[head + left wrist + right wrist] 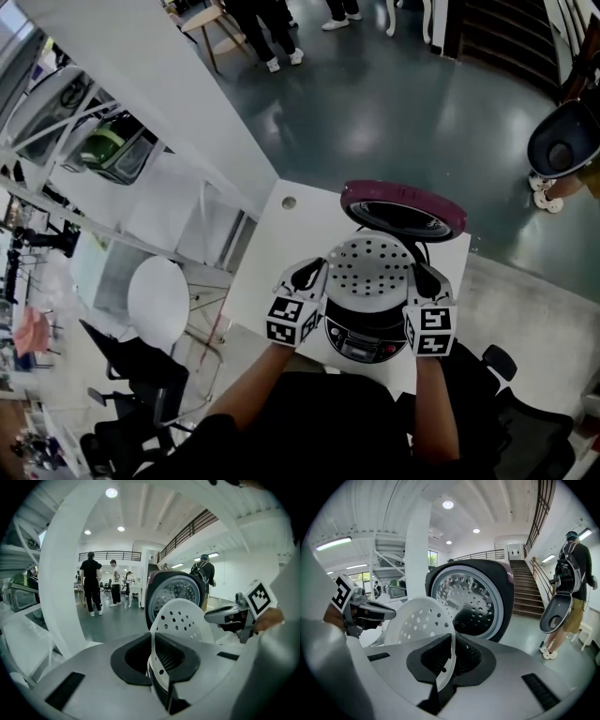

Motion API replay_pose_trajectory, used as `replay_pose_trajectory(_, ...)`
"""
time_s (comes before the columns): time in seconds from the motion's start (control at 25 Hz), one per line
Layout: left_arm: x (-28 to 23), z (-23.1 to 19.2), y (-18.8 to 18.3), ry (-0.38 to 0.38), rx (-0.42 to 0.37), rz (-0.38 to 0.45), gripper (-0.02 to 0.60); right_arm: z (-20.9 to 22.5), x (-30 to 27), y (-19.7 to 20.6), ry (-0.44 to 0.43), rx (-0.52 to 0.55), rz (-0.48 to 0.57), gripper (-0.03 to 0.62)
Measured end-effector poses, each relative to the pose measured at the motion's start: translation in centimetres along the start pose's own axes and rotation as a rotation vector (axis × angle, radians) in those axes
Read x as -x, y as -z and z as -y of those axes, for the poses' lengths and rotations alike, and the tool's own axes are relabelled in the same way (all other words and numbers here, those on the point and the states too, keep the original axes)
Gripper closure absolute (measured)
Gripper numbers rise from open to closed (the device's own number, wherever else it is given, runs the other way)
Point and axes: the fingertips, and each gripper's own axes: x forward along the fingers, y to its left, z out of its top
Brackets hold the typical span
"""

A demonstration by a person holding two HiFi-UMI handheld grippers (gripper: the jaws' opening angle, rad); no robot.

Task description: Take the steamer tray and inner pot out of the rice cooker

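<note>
Two grippers share one tray. On the table stands the cooker with its lid thrown back. The perforated tray lies over the cooker's mouth and covers it from the head view. We cannot see what is in the cooker beneath the tray, the pot included. Nor can we tell whether the tray is clear of the cooker's rim.

The left gripper has its jaws drawn narrow on the tray's left edge, and in its own view the thin white rim is clamped between them. The right gripper grips the opposite edge the same way, jaws nearly together with the rim pinched fast. In both gripper views the tray tilts in front of the lid's metal inner face.
</note>
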Motion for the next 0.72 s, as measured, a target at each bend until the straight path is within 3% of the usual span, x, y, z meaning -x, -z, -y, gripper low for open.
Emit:
replay_pose_trajectory(0.32,3.1,-3.9,-0.9,-0.026,0.024,0.057,0.557,-4.2,-1.0,-2.7,-0.031,0.02,0.04,0.571)
replay_pose_trajectory(0.72,7.0,-16.2,0.1,-0.033,0.061,0.073,0.557,-15.3,-6.6,-6.0,-0.038,0.067,0.021,0.572)
